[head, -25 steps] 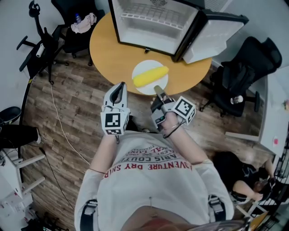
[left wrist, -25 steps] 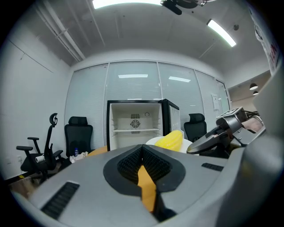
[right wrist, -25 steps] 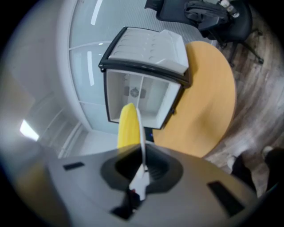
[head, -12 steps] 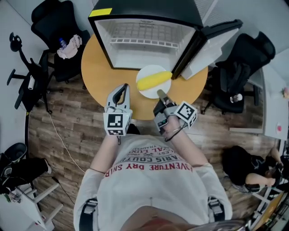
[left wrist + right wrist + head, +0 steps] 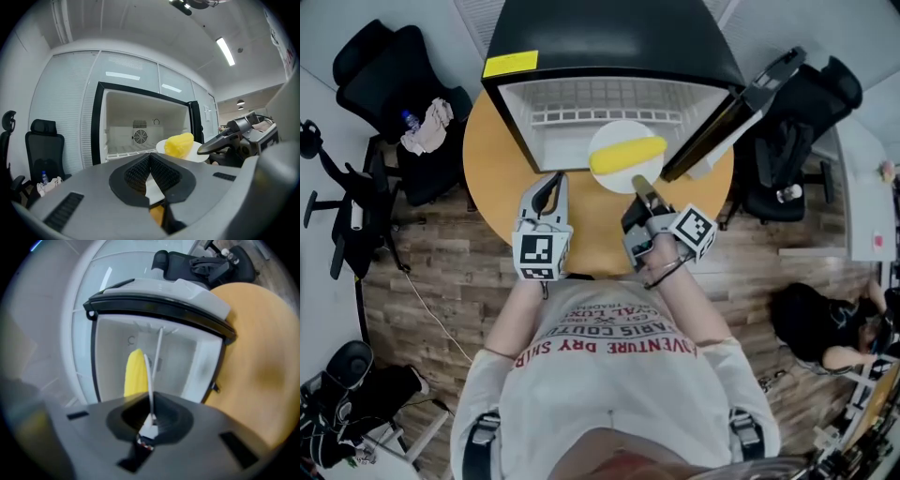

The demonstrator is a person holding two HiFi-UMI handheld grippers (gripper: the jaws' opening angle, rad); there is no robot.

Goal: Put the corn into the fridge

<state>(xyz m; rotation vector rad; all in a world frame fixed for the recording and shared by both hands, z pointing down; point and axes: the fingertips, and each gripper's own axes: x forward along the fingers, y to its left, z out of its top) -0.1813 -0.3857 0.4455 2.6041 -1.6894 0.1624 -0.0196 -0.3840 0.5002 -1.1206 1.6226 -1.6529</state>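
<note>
The yellow corn [image 5: 628, 155] lies on a white plate [image 5: 622, 128], held just above the round wooden table [image 5: 492, 173] at the mouth of the open fridge [image 5: 581, 117]. My right gripper [image 5: 641, 184] is shut on the plate's near rim. In the right gripper view the plate [image 5: 152, 376] shows edge-on between the jaws, with the corn [image 5: 133, 373] to its left. My left gripper [image 5: 557, 179] is shut and holds nothing, just left of the plate. In the left gripper view the corn [image 5: 179, 144] sits right of the fridge interior [image 5: 136, 131].
The fridge door [image 5: 741, 98] stands open to the right of the plate. Black office chairs stand to the left [image 5: 389, 56] and right [image 5: 792, 141] of the table. A person [image 5: 825, 328] sits on the wooden floor at the right.
Both grippers have moved forward over the table toward the fridge. The plate with the corn has travelled with the right gripper, from the table's middle to the fridge opening.
</note>
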